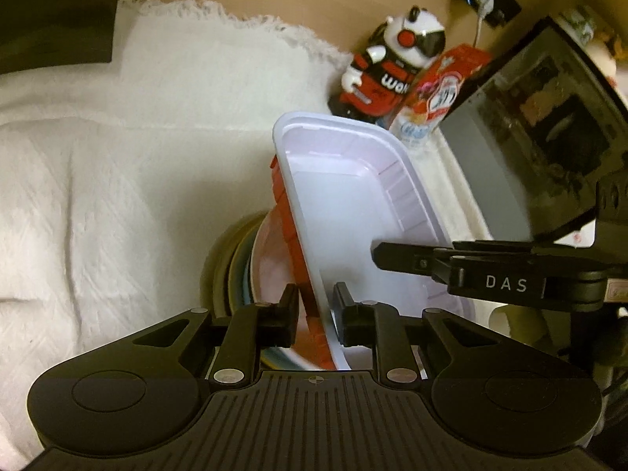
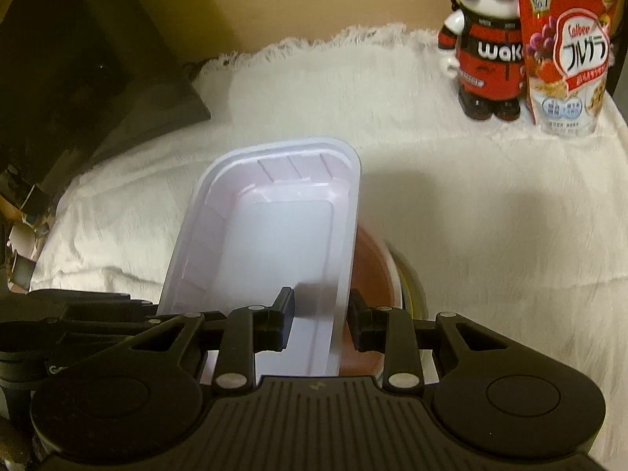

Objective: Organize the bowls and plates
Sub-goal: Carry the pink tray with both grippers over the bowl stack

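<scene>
A white rectangular plastic tray (image 1: 353, 204) with a red outer side is held tilted over a stack of round plates and bowls (image 1: 243, 271) on a white cloth. My left gripper (image 1: 316, 314) is shut on the tray's left rim. My right gripper (image 2: 322, 318) is shut on the tray's right rim (image 2: 341, 274); its arm shows in the left wrist view (image 1: 471, 271). In the right wrist view the tray (image 2: 274, 235) covers most of the stack; a reddish bowl (image 2: 373, 274) and darker rims show to its right.
A red, white and black robot figure (image 2: 482, 51) and a Calbee cereal bag (image 2: 569, 47) stand at the cloth's back right. A dark screen (image 1: 541, 129) stands at right in the left wrist view. A dark box (image 2: 98, 59) sits at back left. The white cloth (image 1: 117, 157) covers the surface.
</scene>
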Available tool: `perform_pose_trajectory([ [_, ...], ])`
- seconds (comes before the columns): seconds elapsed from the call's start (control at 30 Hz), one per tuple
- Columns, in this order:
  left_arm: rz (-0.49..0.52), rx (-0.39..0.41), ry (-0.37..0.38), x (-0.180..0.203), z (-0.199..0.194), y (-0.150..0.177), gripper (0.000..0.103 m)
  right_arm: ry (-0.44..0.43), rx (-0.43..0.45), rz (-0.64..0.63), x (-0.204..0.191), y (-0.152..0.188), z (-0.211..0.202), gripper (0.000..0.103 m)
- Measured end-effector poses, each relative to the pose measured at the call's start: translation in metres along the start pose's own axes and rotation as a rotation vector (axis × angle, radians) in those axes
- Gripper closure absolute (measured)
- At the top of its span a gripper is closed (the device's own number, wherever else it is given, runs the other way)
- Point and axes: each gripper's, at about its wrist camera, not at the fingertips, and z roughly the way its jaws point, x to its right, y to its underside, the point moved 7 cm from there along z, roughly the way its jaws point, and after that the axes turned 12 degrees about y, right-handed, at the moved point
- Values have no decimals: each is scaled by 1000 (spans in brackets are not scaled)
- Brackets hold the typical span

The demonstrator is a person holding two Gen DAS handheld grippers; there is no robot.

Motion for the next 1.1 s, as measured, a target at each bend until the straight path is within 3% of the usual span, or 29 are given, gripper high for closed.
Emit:
perform_pose_trajectory([
  [0.3,63,-81,-26,2,12,13,82,-2,-44,-14,2,10,6,74],
  [0.67,89,-29,-20,4,-3,4,82,-9,-49,39,15,12,7,73],
  [1.1,75,-53,30,12,3,8,82,18,-27,1,14,13,-4,73],
])
